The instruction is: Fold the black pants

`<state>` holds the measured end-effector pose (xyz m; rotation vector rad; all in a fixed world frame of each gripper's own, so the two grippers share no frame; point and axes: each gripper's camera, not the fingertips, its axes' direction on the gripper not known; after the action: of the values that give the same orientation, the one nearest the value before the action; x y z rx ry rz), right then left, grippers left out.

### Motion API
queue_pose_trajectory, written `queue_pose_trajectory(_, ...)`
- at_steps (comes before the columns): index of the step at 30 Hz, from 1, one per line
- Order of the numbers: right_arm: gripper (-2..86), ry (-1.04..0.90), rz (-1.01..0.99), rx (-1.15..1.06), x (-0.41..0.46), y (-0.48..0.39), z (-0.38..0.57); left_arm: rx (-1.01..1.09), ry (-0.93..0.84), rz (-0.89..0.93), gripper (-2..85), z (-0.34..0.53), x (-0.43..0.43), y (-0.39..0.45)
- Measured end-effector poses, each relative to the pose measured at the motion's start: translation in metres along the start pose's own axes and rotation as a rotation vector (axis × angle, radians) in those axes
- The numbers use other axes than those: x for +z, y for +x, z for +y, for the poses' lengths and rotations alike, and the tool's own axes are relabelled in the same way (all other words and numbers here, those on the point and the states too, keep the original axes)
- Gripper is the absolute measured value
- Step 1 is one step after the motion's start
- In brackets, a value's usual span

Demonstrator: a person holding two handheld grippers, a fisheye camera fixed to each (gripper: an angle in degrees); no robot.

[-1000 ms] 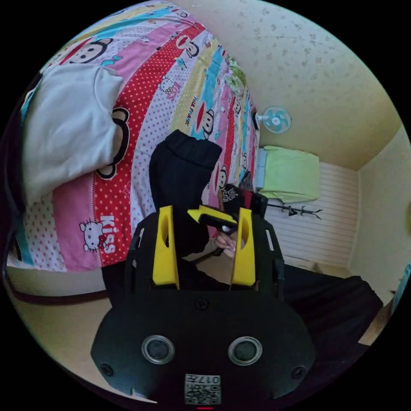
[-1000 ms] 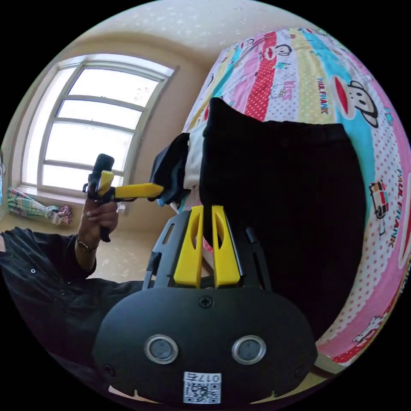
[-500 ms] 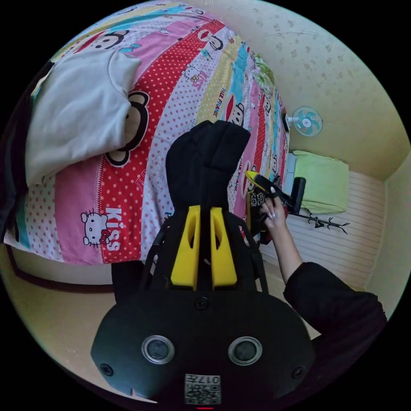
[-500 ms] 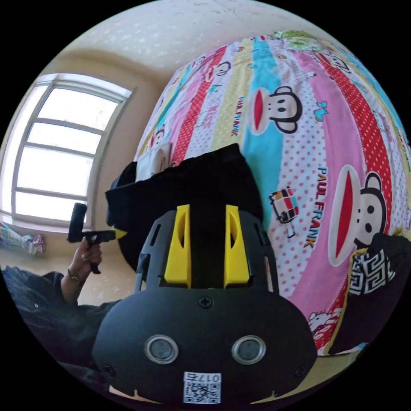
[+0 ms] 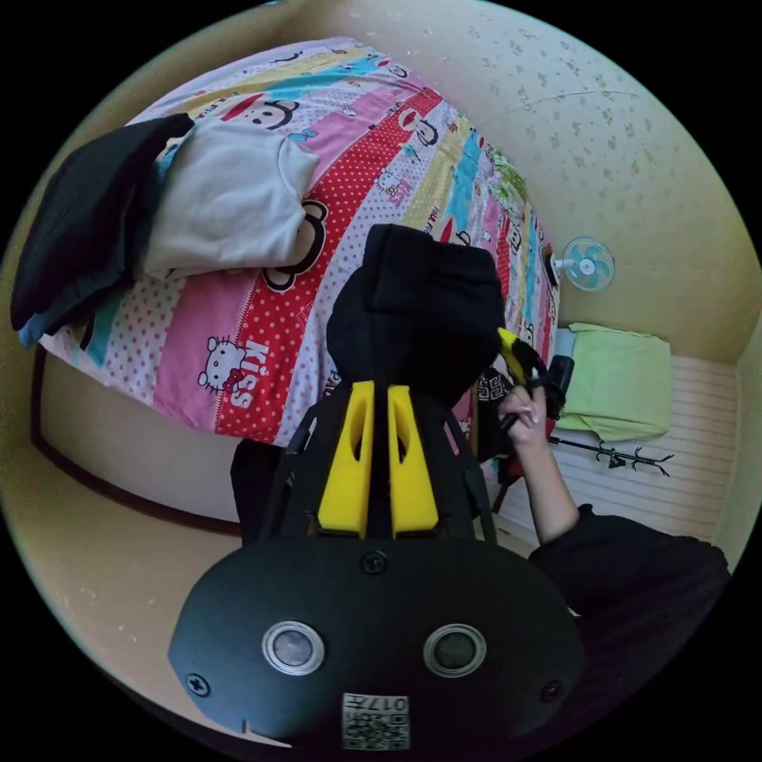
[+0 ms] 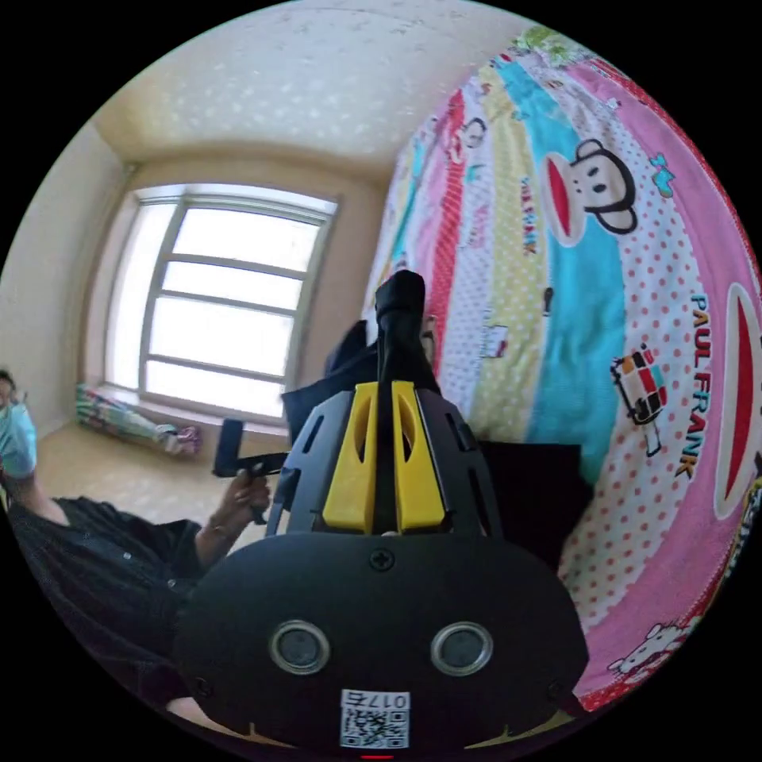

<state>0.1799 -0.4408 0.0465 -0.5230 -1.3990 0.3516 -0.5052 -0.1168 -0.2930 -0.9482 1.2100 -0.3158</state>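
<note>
Behind your hands the bed (image 5: 262, 373) with its cartoon sheet carries the black pants (image 5: 421, 309), bunched near the mattress edge and partly lifted. Half a second ago your right hand-held gripper (image 6: 379, 397) stood apart around the cloth; now both it and your left hand-held gripper (image 5: 371, 397) are pinched narrow on black fabric, so you have two holds to raise and spread. Free sheet lies beyond the pants; the white garment (image 5: 230, 206) and dark pile (image 5: 87, 222) crowd the corner past your left.
</note>
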Motion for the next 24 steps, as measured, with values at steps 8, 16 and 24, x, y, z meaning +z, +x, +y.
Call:
queue_pose_trajectory(8, 2.5, 0.299, -0.293, -0.499, -0.176, -0.247, 0.081, 0.327, 0.380, 0.119, 0.6, 0.132, -0.193, 0.067)
queue_pose_trajectory(16, 2.3, 0.609, -0.275, -0.970, -0.252, -0.441, 0.096, 0.840, 0.785, 0.225, 0.4, 0.202, -0.317, 0.176)
queue_pose_trajectory(24, 2.1, 0.808, -0.073, -1.158, -0.257, -0.562, 0.111, 0.989, 1.110, 0.301, 0.2, 0.230, -0.393, 0.213)
